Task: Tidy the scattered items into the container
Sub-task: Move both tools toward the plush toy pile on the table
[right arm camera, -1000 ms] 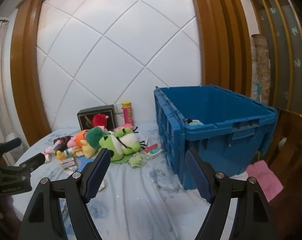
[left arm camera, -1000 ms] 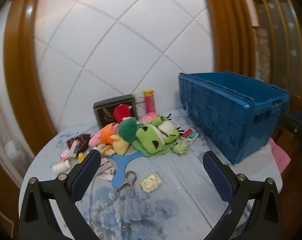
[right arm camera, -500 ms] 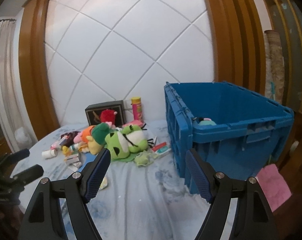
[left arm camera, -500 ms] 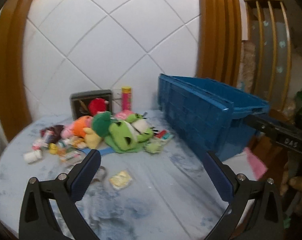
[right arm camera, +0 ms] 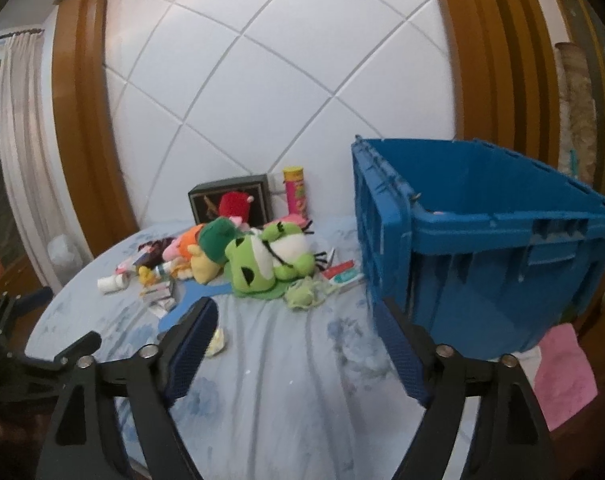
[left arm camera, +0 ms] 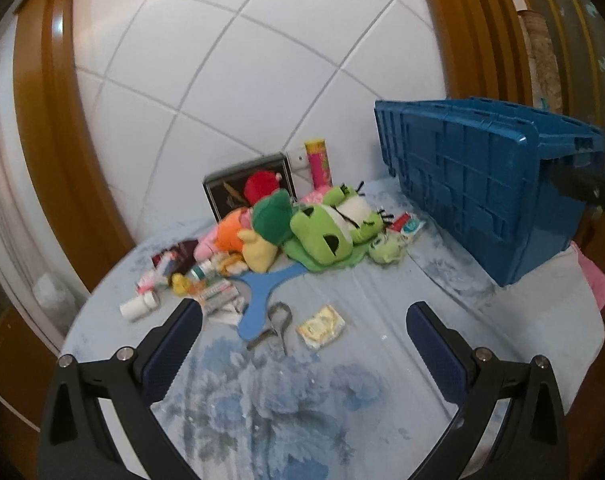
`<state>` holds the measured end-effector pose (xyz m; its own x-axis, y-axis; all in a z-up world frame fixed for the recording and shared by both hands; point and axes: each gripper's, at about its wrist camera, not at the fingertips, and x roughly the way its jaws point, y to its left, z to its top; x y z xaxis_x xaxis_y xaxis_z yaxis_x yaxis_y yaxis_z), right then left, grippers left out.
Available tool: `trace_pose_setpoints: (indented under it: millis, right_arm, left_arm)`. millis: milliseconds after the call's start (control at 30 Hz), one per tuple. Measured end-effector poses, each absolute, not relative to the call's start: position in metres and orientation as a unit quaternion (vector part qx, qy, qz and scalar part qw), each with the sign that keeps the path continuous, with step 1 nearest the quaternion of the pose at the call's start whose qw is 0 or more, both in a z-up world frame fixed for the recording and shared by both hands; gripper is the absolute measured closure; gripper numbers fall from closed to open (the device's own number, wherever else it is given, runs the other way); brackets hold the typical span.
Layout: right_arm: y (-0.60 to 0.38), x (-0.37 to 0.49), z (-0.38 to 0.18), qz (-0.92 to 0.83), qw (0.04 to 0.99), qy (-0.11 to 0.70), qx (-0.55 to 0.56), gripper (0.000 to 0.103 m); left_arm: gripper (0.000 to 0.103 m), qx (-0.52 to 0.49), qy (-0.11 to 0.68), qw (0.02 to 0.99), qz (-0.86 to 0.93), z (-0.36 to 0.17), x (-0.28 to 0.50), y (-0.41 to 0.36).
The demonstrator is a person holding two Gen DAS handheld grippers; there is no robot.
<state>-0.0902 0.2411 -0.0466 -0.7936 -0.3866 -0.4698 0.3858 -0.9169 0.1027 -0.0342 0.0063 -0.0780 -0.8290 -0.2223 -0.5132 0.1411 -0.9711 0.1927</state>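
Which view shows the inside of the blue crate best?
The right wrist view: it looks over the blue crate's near rim onto its inner walls, though the floor stays hidden. The left wrist view shows only the crate's ribbed outer side and top edge, nothing of the interior.
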Motion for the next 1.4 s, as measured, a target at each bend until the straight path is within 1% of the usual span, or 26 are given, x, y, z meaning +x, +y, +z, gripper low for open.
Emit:
trace_pose_setpoints:
  millis: [233, 567, 767, 1000, 1200, 1400]
  right_arm:
    - [0.231, -0.1, -0.061, -0.942, 0.208, 0.009, 0.264, 0.013]
    - [0.202, -0.12, -0.063, -0.943, 0.199, 0.016, 0.267, 0.013]
    - [0.186, -0.132, -0.055, -0.952, 0.167, 0.014, 0.256, 0.013]
    - [0.194, -0.136, -0.039, -0.964, 0.118, 0.003, 0.239, 0.013]
    - [0.21, -0.128, -0.035, -0.968, 0.093, -0.006, 0.232, 0.012]
    - [0.23, -0.105, -0.026, -0.974, 0.072, 0.004, 0.215, 0.012]
  left_arm:
    - [0.0, 0.281, -0.078, 0.101, -0.951, -0.096, -0.041, 0.0]
    - [0.0, 0.277, -0.074, 0.085, -0.954, -0.098, -0.067, -0.032]
    - [0.0, 0.237, -0.083, 0.043, -0.967, -0.071, -0.089, -0.035]
    - [0.0, 0.18, -0.105, 0.012, -0.978, -0.035, -0.105, -0.016]
    - [0.0, 0.165, -0.119, -0.015, -0.979, -0.021, -0.099, 0.011]
    - [0.0, 0.153, -0.133, -0.039, -0.979, -0.015, -0.082, 0.048]
